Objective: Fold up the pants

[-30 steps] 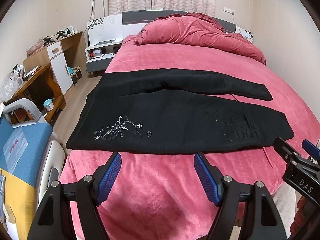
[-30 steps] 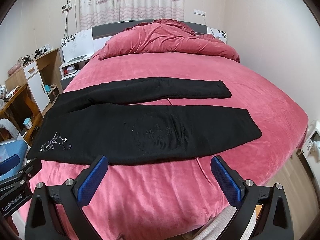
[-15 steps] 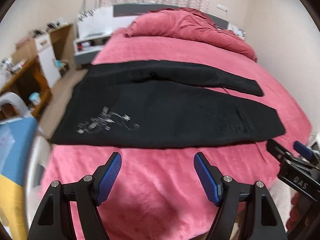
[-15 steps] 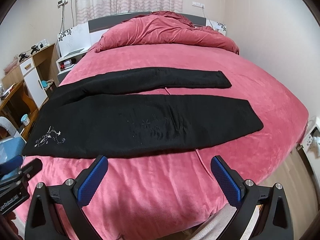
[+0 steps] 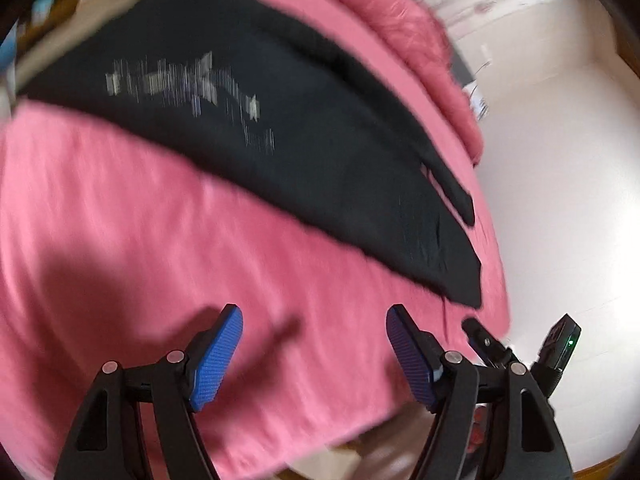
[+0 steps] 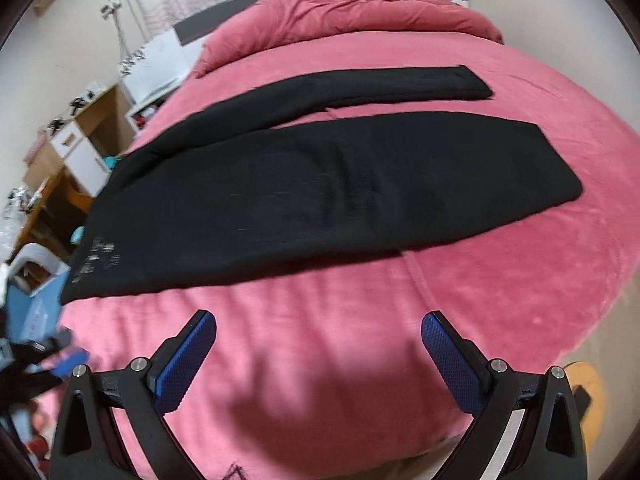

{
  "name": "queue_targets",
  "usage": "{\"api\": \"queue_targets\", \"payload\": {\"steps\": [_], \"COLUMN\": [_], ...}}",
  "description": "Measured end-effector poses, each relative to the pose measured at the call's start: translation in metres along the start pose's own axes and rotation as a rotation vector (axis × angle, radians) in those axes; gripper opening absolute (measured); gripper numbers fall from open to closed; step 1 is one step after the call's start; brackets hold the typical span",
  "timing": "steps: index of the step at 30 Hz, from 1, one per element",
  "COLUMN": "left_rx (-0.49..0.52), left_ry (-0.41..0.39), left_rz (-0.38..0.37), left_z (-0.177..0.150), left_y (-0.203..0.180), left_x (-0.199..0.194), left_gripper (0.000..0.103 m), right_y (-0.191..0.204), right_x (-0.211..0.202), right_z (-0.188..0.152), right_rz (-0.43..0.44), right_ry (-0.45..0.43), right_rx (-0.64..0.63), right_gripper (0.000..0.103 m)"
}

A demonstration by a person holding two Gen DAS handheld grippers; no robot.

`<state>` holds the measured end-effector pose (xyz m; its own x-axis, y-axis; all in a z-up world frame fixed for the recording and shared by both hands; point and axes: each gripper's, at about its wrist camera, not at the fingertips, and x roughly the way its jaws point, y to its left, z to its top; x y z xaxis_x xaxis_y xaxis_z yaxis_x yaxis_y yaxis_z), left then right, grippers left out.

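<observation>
Black pants [image 6: 320, 188] lie flat across the pink bed, waist at the left with a pale embroidered motif [image 6: 98, 256], both legs stretched to the right. In the blurred, tilted left wrist view the pants [image 5: 280, 128] run diagonally from upper left to lower right. My left gripper [image 5: 314, 344] is open over bare pink cover, short of the pants' near edge. My right gripper [image 6: 318, 348] is open too, above the cover in front of the near leg. The right gripper [image 5: 520, 344] also shows at the left wrist view's lower right edge. Neither holds anything.
A bunched pink duvet [image 6: 352, 4] lies at the head of the bed. Wooden desk and white cabinet [image 6: 76, 148] stand left of the bed, with a blue box [image 6: 32, 312] near the foot. The bed's edge [image 6: 600, 300] drops off at the right.
Both grippers have dropped closer to the bed and the pants. The left wrist view has swung and tilted sharply, now heavily blurred. Both stay open.
</observation>
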<state>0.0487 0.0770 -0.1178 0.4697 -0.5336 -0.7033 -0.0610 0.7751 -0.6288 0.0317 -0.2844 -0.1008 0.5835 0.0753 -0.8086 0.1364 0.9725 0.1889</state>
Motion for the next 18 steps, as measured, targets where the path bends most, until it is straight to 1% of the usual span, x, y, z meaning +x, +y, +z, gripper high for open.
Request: {"api": "queue_targets", "payload": {"steps": [1, 2, 4, 5, 6, 8, 10, 11, 13, 14, 15, 16, 18], "left_rx": [0.029, 0.049, 0.073, 0.068, 0.055, 0.000, -0.056, -0.081, -0.129, -0.146, -0.166, -0.192, -0.255], "left_ry": [-0.044, -0.072, -0.116, -0.129, -0.142, -0.156, -0.135, -0.134, -0.147, -0.157, -0.171, -0.187, -0.195], "left_rz": [0.022, 0.036, 0.050, 0.061, 0.069, 0.072, 0.031, 0.028, 0.040, 0.045, 0.049, 0.037, -0.006], "left_z": [0.004, 0.007, 0.016, 0.019, 0.022, 0.027, 0.034, 0.037, 0.044, 0.047, 0.050, 0.053, 0.057], "left_y": [0.000, 0.001, 0.005, 0.009, 0.013, 0.025, 0.037, 0.046, 0.059, 0.064, 0.068, 0.075, 0.086], "left_x": [-0.004, -0.006, -0.007, -0.006, -0.005, -0.003, 0.003, 0.001, 0.002, 0.003, 0.005, 0.007, 0.014], "left_gripper": [0.075, 0.078, 0.086, 0.092, 0.097, 0.098, 0.096, 0.094, 0.081, 0.070, 0.068, 0.068, 0.068], "right_y": [-0.010, -0.019, -0.040, -0.049, -0.058, -0.074, -0.089, -0.096, -0.111, -0.118, -0.127, -0.132, -0.143], "right_x": [0.003, 0.005, 0.007, 0.008, 0.010, 0.012, 0.015, 0.017, 0.025, 0.030, 0.037, 0.043, 0.055], "right_z": [0.001, 0.002, 0.005, 0.006, 0.007, 0.011, 0.013, 0.015, 0.017, 0.019, 0.020, 0.020, 0.021], "right_rz": [0.001, 0.004, 0.025, 0.038, 0.052, 0.082, 0.118, 0.143, 0.201, 0.233, 0.259, 0.272, 0.304], "right_ry": [0.002, -0.001, -0.003, -0.001, -0.004, -0.016, -0.035, -0.044, -0.051, -0.052, -0.047, -0.047, -0.049], "right_rx": [0.025, 0.052, 0.127, 0.162, 0.197, 0.255, 0.311, 0.338, 0.401, 0.430, 0.466, 0.485, 0.522], "right_gripper": [0.103, 0.103, 0.103, 0.103, 0.103, 0.103, 0.101, 0.099, 0.086, 0.081, 0.073, 0.068, 0.062]}}
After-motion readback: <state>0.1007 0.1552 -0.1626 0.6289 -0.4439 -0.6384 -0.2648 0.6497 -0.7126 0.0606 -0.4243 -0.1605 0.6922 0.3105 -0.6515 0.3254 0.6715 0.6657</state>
